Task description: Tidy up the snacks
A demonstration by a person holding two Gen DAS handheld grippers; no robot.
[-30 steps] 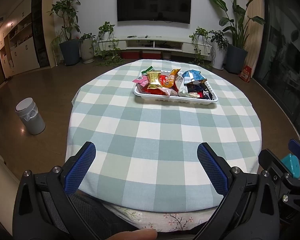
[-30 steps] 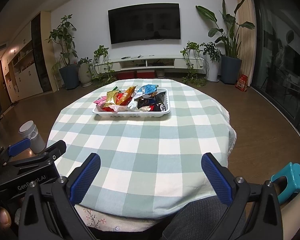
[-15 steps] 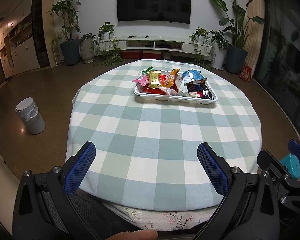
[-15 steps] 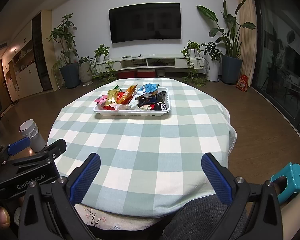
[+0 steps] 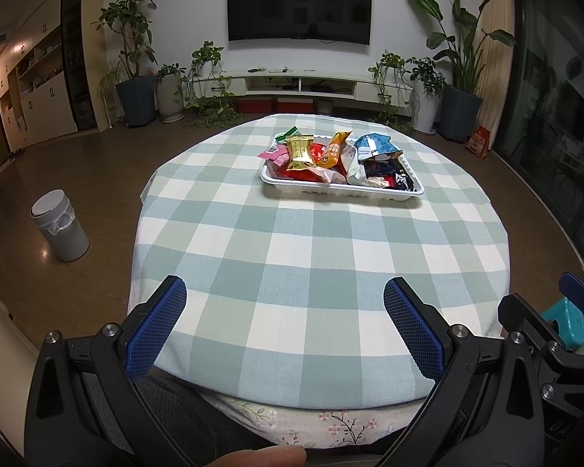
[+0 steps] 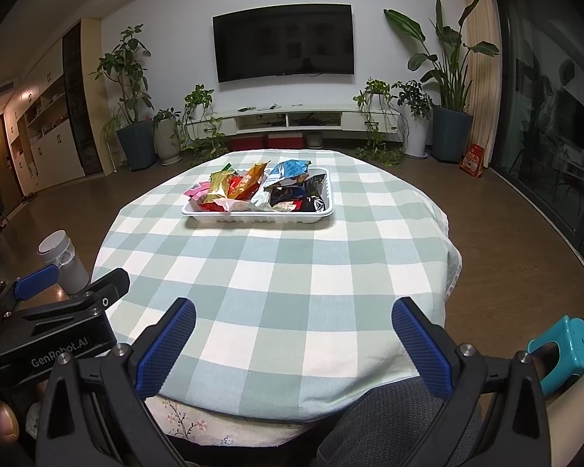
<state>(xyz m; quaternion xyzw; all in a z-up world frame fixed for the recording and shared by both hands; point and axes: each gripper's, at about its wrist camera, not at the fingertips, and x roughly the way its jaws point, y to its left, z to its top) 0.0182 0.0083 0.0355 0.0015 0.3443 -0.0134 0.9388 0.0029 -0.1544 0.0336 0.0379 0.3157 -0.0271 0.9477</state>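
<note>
A: Desk (image 5: 315,257) first. Round, under a green-and-white check cloth (image 6: 276,272), fills the middle of both views. A floral underlayer shows at the near edge, lower centre.

B: Noted. Background, upper frame: wall TV (image 5: 299,7), low white console (image 5: 299,81) beneath it, potted plants at either end. Grey bin (image 5: 60,231) on the floor, left edge of the left wrist view.

A: White tray (image 5: 342,190) sits on the far half of the desk, right of centre in the left wrist view, slightly left of centre in the right wrist view (image 6: 259,216).

B: Contents: snack packets (image 5: 331,157) heaped inside the tray. Gold packet (image 5: 299,152) and orange packet (image 5: 334,150) toward its left, standing up; blue-and-white bag (image 5: 375,147) and dark packets toward its right. A pink one overhangs the left rim.

A: Left gripper (image 5: 284,323), bottom of frame: blue pads spread wide, nothing between them. It hangs at the near desk edge, well apart from the tray.

B: Right gripper (image 6: 294,344): same, pads wide apart and holding nothing, also at the near edge. The left gripper's body shows in its lower left corner.

A: Teal stool (image 6: 560,350), lower right, on the floor beside the desk.
</note>
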